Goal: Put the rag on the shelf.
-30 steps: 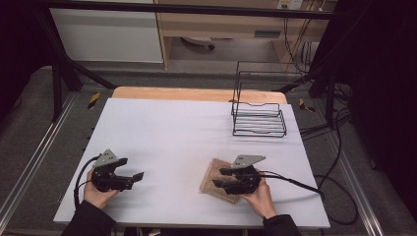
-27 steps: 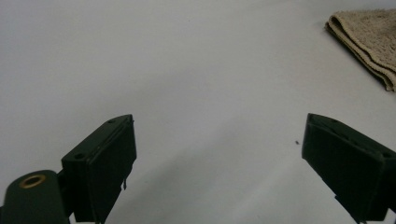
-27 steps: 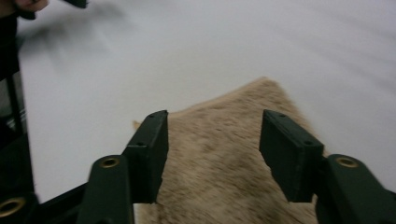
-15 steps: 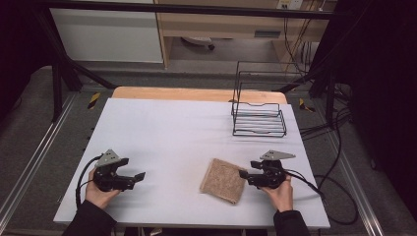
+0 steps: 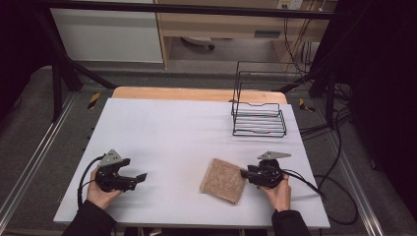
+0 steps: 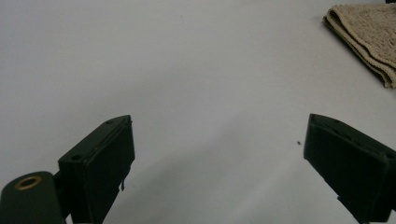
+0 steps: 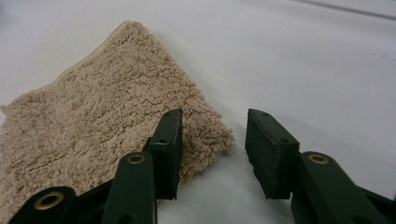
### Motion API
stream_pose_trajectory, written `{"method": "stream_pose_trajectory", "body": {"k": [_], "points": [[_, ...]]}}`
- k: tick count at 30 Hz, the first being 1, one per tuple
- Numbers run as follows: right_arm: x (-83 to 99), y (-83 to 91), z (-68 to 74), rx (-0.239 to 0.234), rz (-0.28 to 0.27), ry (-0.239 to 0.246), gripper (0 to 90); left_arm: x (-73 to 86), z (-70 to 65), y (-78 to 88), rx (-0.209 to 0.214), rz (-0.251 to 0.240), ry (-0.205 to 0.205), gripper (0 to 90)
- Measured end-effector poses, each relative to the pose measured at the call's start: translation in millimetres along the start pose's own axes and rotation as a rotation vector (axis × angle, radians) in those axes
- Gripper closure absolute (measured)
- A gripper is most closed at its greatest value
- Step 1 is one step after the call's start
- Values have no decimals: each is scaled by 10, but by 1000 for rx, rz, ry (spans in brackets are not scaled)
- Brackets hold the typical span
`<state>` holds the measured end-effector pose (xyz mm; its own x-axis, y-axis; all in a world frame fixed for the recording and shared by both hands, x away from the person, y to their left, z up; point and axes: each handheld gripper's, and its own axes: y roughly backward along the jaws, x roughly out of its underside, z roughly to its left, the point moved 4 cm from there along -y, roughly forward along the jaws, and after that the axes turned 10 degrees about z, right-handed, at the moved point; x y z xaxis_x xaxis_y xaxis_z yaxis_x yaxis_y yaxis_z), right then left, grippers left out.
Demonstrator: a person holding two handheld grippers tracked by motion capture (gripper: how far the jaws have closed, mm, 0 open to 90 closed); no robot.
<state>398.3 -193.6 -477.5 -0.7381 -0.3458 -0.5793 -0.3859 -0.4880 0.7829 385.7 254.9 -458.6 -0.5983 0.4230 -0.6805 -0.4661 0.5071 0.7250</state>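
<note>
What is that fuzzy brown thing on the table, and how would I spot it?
Start at the white table. Toward its near right side, just left of the right hand-held gripper, lies a folded tan towel. It is soft, flat and fuzzy, unlike the black wire rack at the far right.

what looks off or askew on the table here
Nothing is spilled or damaged. The folded beige towel lies skewed to the table edges, its corner by the right gripper, whose jaws have just been closing with that corner not yet pinched. The wire rack stands upright.
</note>
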Motion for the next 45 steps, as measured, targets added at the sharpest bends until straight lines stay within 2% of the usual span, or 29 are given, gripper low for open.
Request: {"method": "stream_pose_trajectory", "body": {"k": [6,10,15,20,23,26,29,35,39,45], "points": [[8,-28,16,-20,25,-44,665,-17,-25,-15,2,3,-6,86],[8,-33,20,-21,26,-55,705,-37,-41,-34,2,8,-7,87],[-2,-31,23,-40,31,-70,804,-83,-86,-58,4,7,4,86],[-15,-4,30,-36,17,-71,839,-154,-119,-50,10,-9,19,85],[-42,13,42,-18,11,-40,844,-210,-153,-61,5,-9,17,84],[-57,7,36,-13,6,-31,844,-278,-201,-81,16,-8,22,85],[-64,2,30,-6,-1,-24,843,-353,-277,-123,25,-3,21,85],[-69,-8,23,5,-11,-12,838,-551,-482,-278,37,15,-13,85],[-67,-11,20,11,-16,-1,837,-706,-635,-406,54,20,-34,86],[-59,-17,26,17,-20,6,836,-926,-831,-632,80,24,-41,90]]}}
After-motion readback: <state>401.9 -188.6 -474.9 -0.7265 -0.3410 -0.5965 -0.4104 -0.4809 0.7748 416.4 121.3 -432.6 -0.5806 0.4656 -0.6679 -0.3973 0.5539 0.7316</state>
